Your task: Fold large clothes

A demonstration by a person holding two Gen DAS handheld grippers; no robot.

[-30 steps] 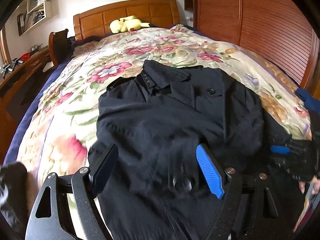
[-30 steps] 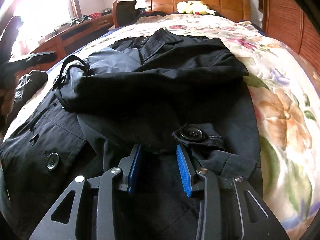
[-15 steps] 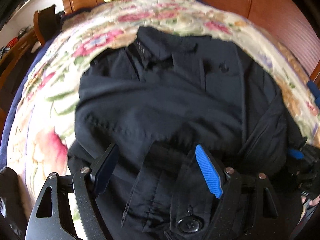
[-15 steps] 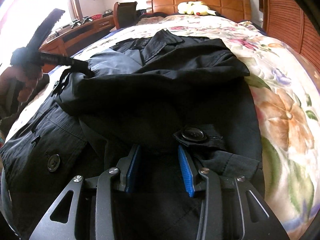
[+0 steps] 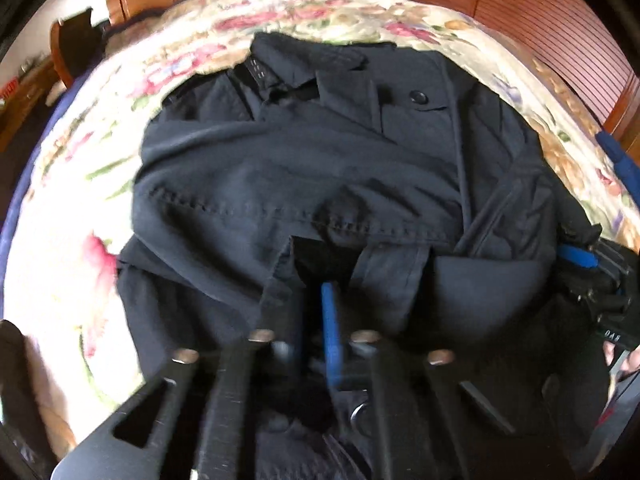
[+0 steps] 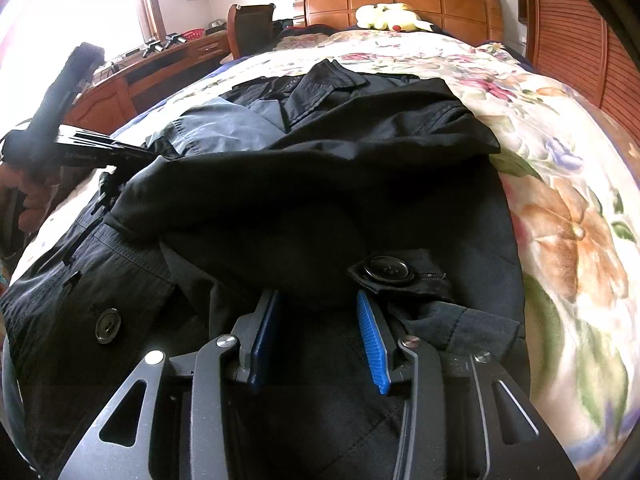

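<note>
A large black coat (image 5: 320, 168) lies spread on the flowered bed, collar toward the headboard, with one sleeve folded across its front. My left gripper (image 5: 310, 292) points steeply down and is shut on the cuff end of that sleeve; the blue pad (image 5: 330, 320) and the dark one have cloth pinched between them. The right wrist view shows the left gripper (image 6: 124, 156) at the sleeve's left end, held by a hand. My right gripper (image 6: 316, 300) holds a thick fold of the coat (image 6: 320, 168) between its blue pads, beside a large button (image 6: 386, 270). In the left wrist view the right gripper (image 5: 576, 258) sits at the coat's right edge.
The flowered quilt (image 6: 560, 140) covers the bed up to a wooden headboard (image 6: 400, 0) with a yellow plush toy (image 6: 388, 14). A louvred wooden wardrobe (image 5: 540, 20) stands along the right side. A wooden desk (image 6: 160, 68) and chair (image 6: 250, 28) stand left of the bed.
My left gripper dropped toward the coat, tilted further down and went from wide open to shut on the sleeve cuff. The right gripper stayed put.
</note>
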